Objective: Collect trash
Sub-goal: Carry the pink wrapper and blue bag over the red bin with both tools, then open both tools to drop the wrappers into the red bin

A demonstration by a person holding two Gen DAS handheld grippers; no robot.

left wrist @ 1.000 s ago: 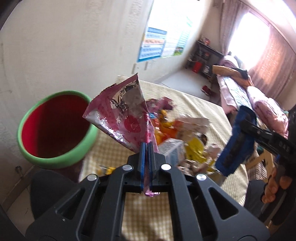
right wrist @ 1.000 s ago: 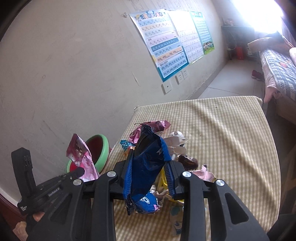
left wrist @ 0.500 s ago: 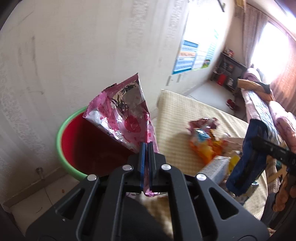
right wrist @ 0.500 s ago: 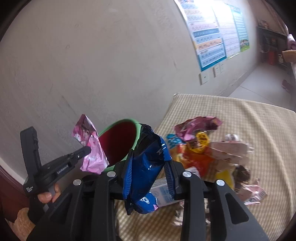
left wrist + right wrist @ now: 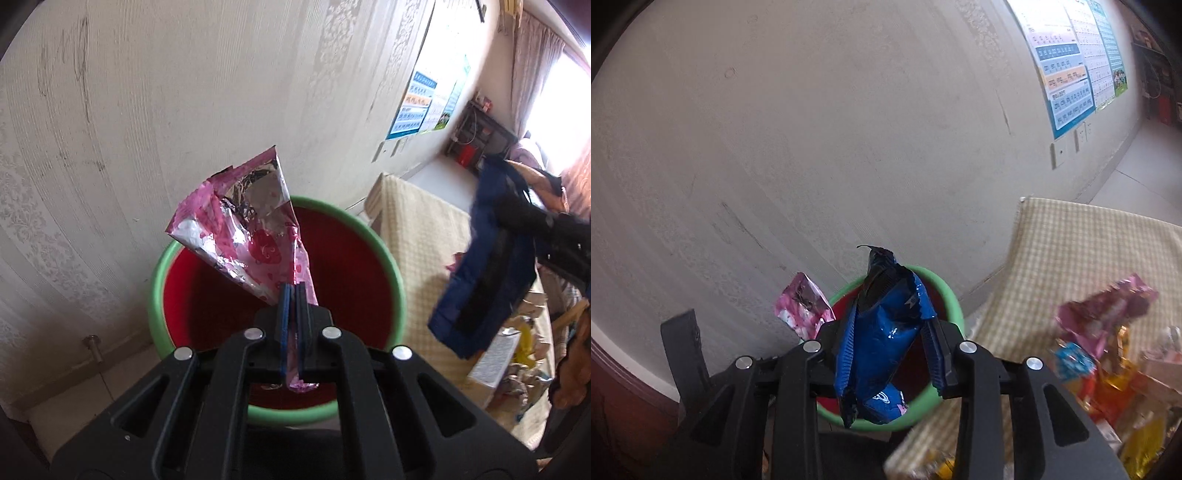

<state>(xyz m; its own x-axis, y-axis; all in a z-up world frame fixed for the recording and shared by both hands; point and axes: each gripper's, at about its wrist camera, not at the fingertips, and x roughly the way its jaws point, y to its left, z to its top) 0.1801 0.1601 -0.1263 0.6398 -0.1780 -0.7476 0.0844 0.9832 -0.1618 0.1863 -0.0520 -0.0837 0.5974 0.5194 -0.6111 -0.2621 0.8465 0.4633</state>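
My left gripper (image 5: 293,295) is shut on a pink and silver foil wrapper (image 5: 245,225) and holds it over the red bin with a green rim (image 5: 391,266). My right gripper (image 5: 892,332) is shut on a blue snack wrapper (image 5: 882,343) above the same bin (image 5: 951,295). The blue wrapper (image 5: 480,273) also shows at the right of the left wrist view, beside the bin. The pink wrapper (image 5: 803,308) shows left of the bin in the right wrist view.
The bin stands on the floor against the wall (image 5: 184,110), beside a table with a checked cloth (image 5: 1082,251). Several wrappers and a small carton (image 5: 495,354) lie in a pile (image 5: 1108,332) on the table. A bed and curtains are at the far right.
Both grippers have swung left from over the table to the bin, each still holding its wrapper. The bin now sits directly under both.
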